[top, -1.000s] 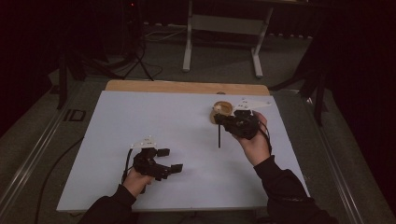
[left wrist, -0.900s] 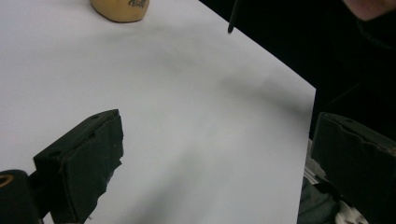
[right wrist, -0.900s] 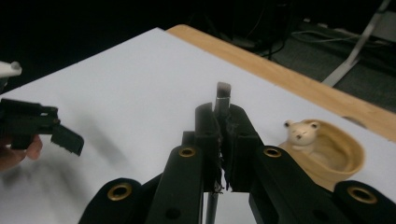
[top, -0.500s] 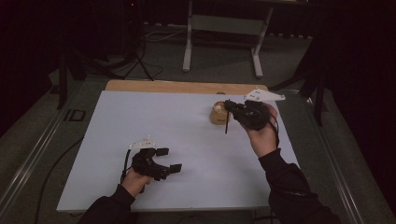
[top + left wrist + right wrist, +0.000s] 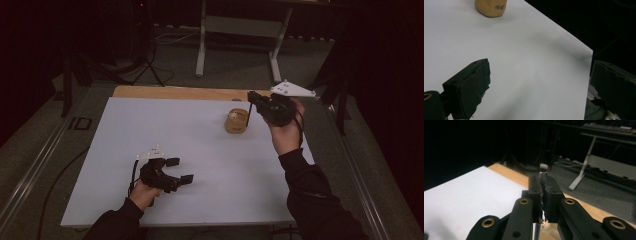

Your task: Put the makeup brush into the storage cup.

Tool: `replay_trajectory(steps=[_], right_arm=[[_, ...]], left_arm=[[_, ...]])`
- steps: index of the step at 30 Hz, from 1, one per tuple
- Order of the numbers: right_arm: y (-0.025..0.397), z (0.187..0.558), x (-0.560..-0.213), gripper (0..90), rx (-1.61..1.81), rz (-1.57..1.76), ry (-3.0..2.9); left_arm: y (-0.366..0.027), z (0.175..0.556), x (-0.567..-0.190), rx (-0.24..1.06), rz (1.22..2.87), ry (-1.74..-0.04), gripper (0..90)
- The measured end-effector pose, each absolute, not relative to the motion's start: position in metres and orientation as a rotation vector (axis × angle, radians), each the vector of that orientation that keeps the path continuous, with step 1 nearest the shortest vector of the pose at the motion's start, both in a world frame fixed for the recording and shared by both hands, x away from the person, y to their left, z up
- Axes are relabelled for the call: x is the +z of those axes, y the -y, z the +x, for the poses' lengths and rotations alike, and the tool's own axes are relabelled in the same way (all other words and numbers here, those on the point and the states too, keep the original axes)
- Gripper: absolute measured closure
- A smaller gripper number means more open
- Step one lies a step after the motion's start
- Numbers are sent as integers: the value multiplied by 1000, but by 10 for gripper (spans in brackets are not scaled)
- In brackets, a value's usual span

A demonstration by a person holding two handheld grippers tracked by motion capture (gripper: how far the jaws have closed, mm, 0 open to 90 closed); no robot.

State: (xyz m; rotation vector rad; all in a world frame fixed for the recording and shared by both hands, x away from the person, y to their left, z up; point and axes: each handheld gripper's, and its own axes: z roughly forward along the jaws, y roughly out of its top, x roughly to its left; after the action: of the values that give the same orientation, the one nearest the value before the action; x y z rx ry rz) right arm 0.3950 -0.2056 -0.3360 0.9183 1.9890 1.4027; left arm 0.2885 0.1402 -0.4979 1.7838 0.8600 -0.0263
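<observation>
Dark floor and shadow surround the white rectangular surface [image 5: 165, 145], whose far edge meets a strip of pale wood [image 5: 175, 92].

At the far right, the right tongs [image 5: 252, 97] are raised above the surface, jaws pressed together on a thin black-handled brush [image 5: 247, 117]. In the right gripper view the brush [image 5: 543, 171] stands up between the closed jaws, its metal ferrule and short pale bristles above them. In the high view the dark handle hangs down from the jaws, and its lower end lies over the small tan round pot [image 5: 236, 121], which stands on the surface just left of the right hand [image 5: 286, 135]. Whether the handle touches the pot I cannot tell. A grey three-cornered plate [image 5: 292, 90] sits on top of these tongs.

At the near left, the left tongs [image 5: 180, 170] are low over the surface, jaws spread wide with nothing between them; the left gripper view shows bare white between the two black pads [image 5: 471, 85]. That view also shows the tan pot [image 5: 491, 7], with dark lettering on its side, well apart from those jaws.

Beyond the surface, a light metal desk frame [image 5: 237, 30] stands on the floor.
</observation>
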Motion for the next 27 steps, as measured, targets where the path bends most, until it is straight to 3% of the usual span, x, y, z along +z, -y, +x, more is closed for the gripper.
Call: replay_trajectory(steps=[27], right_arm=[[196, 454, -315, 855, 1343, 924, -1888]], left_arm=[[-142, 288, -500, -27, 1778, -857, 30]])
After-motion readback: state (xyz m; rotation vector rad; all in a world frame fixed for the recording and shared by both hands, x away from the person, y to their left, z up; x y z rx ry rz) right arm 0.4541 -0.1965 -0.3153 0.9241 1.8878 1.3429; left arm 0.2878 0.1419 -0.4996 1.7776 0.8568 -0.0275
